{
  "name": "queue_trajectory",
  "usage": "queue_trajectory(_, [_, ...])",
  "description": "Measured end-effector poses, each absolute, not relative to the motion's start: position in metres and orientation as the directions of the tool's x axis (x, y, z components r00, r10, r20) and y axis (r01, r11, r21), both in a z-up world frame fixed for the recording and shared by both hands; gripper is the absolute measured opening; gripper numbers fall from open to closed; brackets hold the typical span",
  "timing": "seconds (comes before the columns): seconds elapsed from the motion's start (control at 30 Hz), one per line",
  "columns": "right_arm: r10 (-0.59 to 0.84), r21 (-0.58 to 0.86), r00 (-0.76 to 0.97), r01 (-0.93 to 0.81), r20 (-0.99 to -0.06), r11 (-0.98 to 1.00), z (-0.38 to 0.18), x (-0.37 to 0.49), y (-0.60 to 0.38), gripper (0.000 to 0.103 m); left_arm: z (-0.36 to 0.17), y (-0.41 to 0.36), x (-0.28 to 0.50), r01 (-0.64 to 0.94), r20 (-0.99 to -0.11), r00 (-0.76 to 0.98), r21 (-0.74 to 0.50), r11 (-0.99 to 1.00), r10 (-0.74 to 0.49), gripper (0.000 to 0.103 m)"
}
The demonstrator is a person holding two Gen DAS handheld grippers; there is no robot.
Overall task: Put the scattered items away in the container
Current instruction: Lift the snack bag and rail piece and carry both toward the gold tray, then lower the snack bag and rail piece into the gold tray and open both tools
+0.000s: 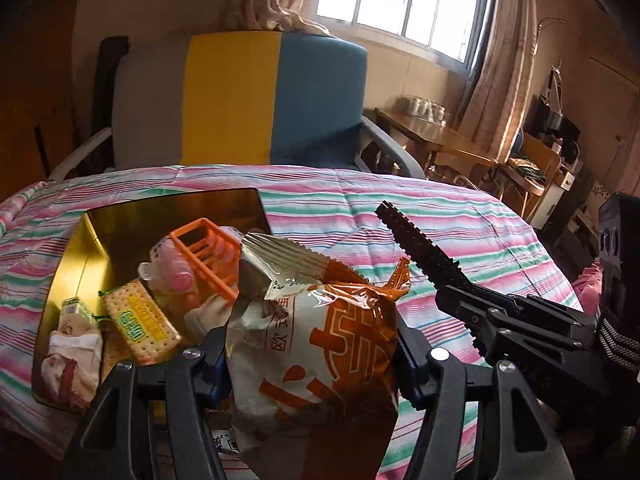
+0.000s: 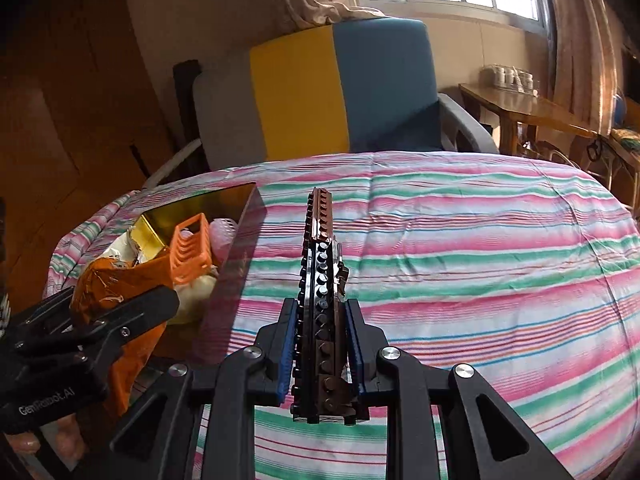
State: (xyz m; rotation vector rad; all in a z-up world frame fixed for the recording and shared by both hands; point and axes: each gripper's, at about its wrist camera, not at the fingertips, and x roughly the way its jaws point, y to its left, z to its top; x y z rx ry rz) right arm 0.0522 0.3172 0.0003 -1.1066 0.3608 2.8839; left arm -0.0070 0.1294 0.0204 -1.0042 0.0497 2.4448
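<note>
Snack bag [image 1: 320, 336] grasped in left fingers [image 1: 404, 356], brick strip [image 2: 322, 300] clenched in right fingers [image 2: 354, 344]; both poised for gold container [image 1: 76, 256].

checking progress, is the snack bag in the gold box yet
Not yet: the snack bag is clamped in the left hand-held gripper, above the gold box.

pink-green striped quilt [image 2: 460, 240]; gold box [image 1: 76, 248]; orange-white snack bag [image 1: 320, 340]; orange rack [image 1: 208, 252]

Black left gripper [image 1: 312, 364], blue pads [image 1: 218, 364], silver screws.
</note>
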Motion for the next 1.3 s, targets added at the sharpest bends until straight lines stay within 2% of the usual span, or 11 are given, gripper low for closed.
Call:
queue_trajectory(0.23, [-0.163, 0.200, -0.752, 0.042, -0.639, -0.979, 0.016, 0.011, 0.259, 0.023, 0.025, 0.070, -0.041, -0.309, -0.664, -0.673, -0.149, -0.939, 0.327, 0.064])
queue_trajectory(0.5, [-0.236, 0.208, -0.718, 0.129, -0.655, -0.970, 0.009, -0.033, 0.210, 0.023, 0.011, 0.025, -0.078, -0.197, -0.698, -0.676, -0.137, -0.971, 0.235, 0.064])
queue_trajectory(0.83, [-0.277, 0.201, -0.640, 0.192, -0.716, -0.961, -0.005, -0.086, 0.173, 0.023, -0.009, 0.007, -0.107, -0.150, -0.734, -0.649, -0.131, -0.980, 0.198, 0.064])
queue_trajectory(1.3, [-0.267, 0.203, -0.604, 0.174, -0.751, -0.964, -0.027, -0.094, 0.167, 0.026, -0.029, 0.007, -0.117, -0.133, -0.775, -0.608, -0.114, -0.985, 0.172, 0.065])
